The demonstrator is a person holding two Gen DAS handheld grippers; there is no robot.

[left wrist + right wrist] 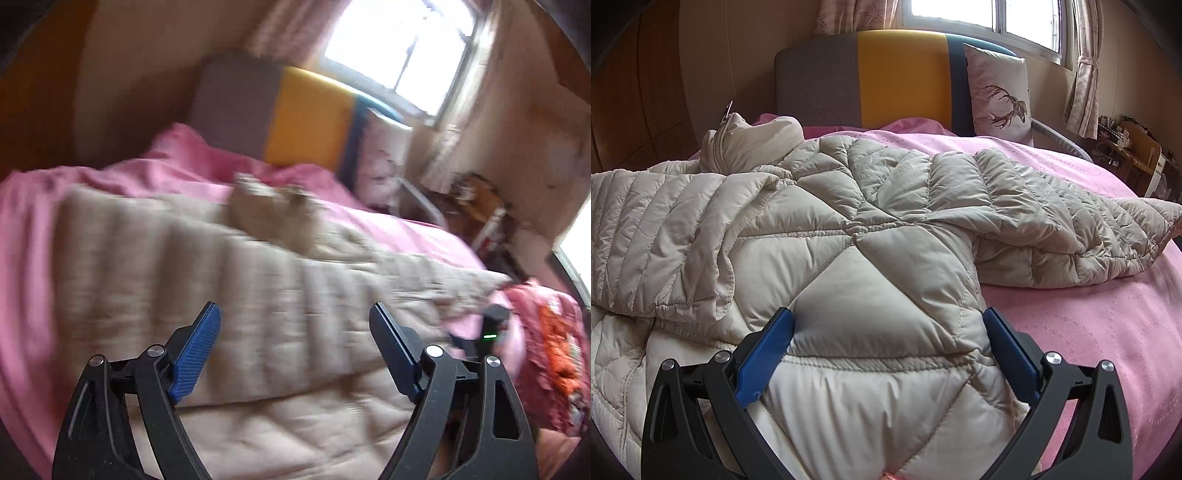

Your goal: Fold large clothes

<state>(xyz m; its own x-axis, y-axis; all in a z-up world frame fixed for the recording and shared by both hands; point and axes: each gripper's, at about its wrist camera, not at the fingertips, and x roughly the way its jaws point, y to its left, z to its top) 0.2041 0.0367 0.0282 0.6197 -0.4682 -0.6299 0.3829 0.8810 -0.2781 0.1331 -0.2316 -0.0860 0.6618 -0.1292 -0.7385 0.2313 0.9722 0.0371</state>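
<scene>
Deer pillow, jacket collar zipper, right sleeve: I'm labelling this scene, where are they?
Deer pillow (999,98): right wrist view, on the printed antlers.
Collar zipper (721,127): right wrist view, the zip teeth.
Sleeve (1052,206): right wrist view, mid-sleeve quilting.

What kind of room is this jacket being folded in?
Most likely a bedroom in a home. The puffy jacket lies on a bed with a pink bedspread, a padded headboard and a deer-print pillow, under a curtained window.

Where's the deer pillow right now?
In the right wrist view, the deer pillow stands upright at the head of the bed, against the headboard, on its right end under the window.
</scene>
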